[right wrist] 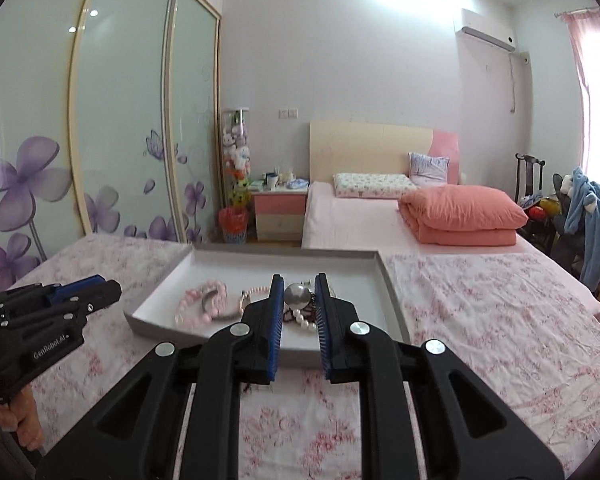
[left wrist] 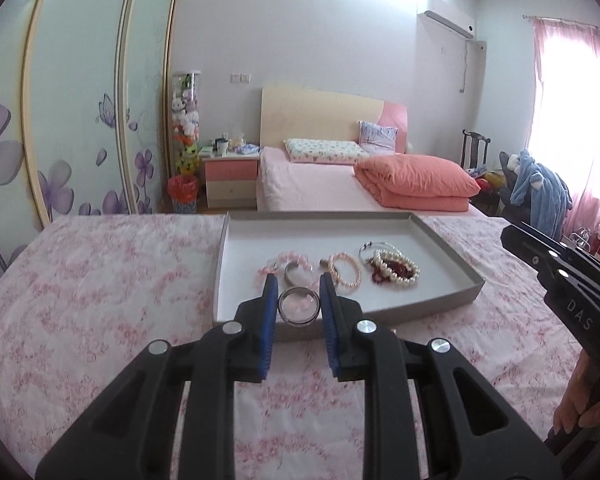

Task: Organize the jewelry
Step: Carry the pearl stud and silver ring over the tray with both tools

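While its blue pads press on either side of a round silver case (left wrist: 298, 306) with a clear lid, the left hand-held gripper (left wrist: 299, 294) holds that case just above the near wall of the tray (left wrist: 440, 246). Pink shows through the lid, but what it is I cannot tell. In the right wrist view the left hand-held gripper (right wrist: 100, 292) sits at the tray's left near corner, held from below by a hand (right wrist: 18, 420).

The right hand-held gripper (right wrist: 299, 294) has a round silver piece (right wrist: 298, 295) between its pads, over the tray's right part; the pads seem to touch it on both sides, so it looks clamped, though whether this is a lid or a case I cannot tell. From the left wrist view, the right hand-held gripper (left wrist: 564, 270) shows only as a black body at the right edge, beside the tray, with a hand (left wrist: 580, 412) under it.

The tray is grey outside, white inside, shallow, and lies on a bed cover (left wrist: 100, 300) printed with pink flowers. Inside it, from left to right, lie a pink bead bracelet (left wrist: 290, 262) with a silver cuff (left wrist: 290, 274) resting against it, a bracelet of small peach pearls (left wrist: 346, 270), and a heap of white pearls (left wrist: 396, 270) mixed with dark red beads, touching a thin silver bangle (left wrist: 374, 249) behind it.

Beyond the tray stand a bed (left wrist: 320, 184) with a folded coral quilt (left wrist: 416, 182), a pink nightstand (left wrist: 230, 178), and a wardrobe (left wrist: 80, 120) with purple flowers.
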A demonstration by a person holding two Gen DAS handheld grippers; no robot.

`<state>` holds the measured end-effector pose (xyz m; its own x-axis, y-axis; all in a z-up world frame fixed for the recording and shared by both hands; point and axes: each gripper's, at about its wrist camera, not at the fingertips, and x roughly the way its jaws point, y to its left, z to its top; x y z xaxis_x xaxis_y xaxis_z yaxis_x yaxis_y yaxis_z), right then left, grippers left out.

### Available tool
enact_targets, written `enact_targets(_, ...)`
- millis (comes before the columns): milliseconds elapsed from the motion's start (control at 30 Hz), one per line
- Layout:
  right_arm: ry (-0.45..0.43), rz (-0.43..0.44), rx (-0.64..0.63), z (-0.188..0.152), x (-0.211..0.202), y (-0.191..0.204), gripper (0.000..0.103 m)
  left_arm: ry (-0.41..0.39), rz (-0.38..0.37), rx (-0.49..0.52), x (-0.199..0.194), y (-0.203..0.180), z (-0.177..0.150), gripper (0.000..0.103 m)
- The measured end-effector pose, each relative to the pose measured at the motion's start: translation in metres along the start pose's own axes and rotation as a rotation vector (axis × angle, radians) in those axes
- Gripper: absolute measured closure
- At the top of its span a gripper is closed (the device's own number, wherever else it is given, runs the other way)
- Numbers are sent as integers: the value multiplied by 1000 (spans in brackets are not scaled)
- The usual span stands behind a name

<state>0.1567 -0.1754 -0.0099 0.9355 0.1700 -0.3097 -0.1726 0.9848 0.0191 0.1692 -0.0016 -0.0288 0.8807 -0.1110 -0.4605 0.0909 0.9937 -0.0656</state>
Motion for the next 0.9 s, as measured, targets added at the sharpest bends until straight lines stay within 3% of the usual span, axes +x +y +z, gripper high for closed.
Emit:
enact_targets(567, -35, -1, 10, 18, 26, 0, 86, -42, 15, 23, 24, -7, 20, 81)
enact_targets(900, 2, 1, 39, 21, 57, -7, 86, -41, 19, 34, 51, -10, 32, 81)
